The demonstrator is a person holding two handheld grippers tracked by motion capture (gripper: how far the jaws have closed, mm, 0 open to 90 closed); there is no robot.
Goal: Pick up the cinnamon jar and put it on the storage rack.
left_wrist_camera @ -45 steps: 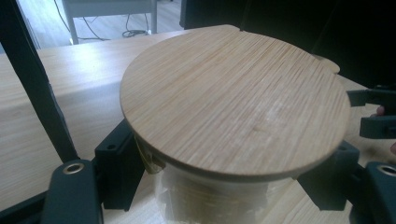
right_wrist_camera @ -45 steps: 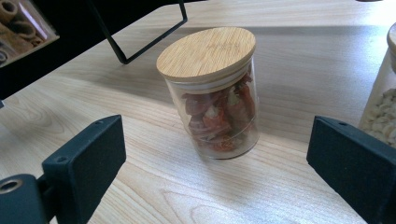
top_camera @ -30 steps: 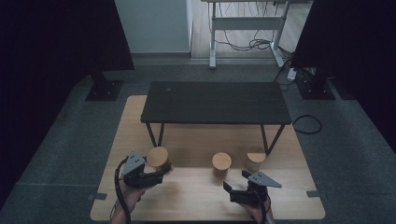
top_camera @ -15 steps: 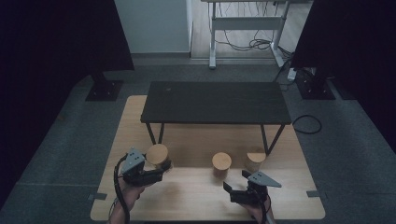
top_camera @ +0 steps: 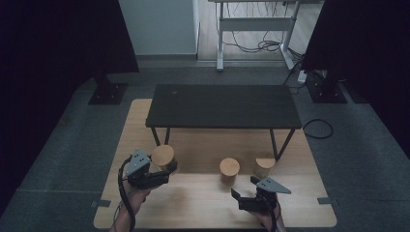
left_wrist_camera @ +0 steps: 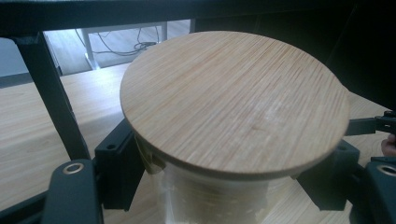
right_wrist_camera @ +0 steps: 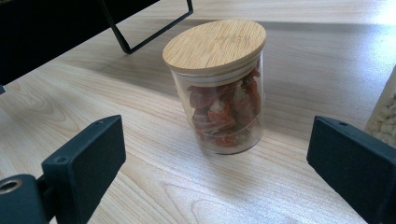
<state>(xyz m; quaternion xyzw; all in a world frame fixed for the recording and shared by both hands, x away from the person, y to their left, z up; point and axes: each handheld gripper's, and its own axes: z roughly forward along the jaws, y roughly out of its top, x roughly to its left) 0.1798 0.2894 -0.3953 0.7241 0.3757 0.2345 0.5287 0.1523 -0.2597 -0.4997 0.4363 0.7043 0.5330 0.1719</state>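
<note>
Left tool (top_camera: 162, 173): its two black jaws are seen pinching the glass body of a round clear jar with a flat bamboo lid (left_wrist_camera: 233, 100), just under the lid rim; in the high view this jar (top_camera: 163, 157) is at the left of the pale wooden counter (top_camera: 203, 203), near a leg of the low black metal-framed table (top_camera: 225, 106).
Right tool (right_wrist_camera: 219, 182): jaws are spread wide and nothing is gripped; a second bamboo-lidded glass jar filled with red dried pieces (right_wrist_camera: 219, 88) stands upright on the counter between and beyond them, apart from both.
Third jar: a glass jar of pale beans (right_wrist_camera: 385, 114) is cut off at the right edge of the right gripper view, close to the outer jaw.
Slip risk: smooth glass is held on a narrow band; a loose squeeze or a tilt could let the jar slide down or the lid drop off.
Collision risk: the black table's edge and leg are close over the left jar, and could be struck if it is lifted straight up.
Knock risk: with jaws this wide, the bean jar could be nudged during an advance on the red-filled jar.
</note>
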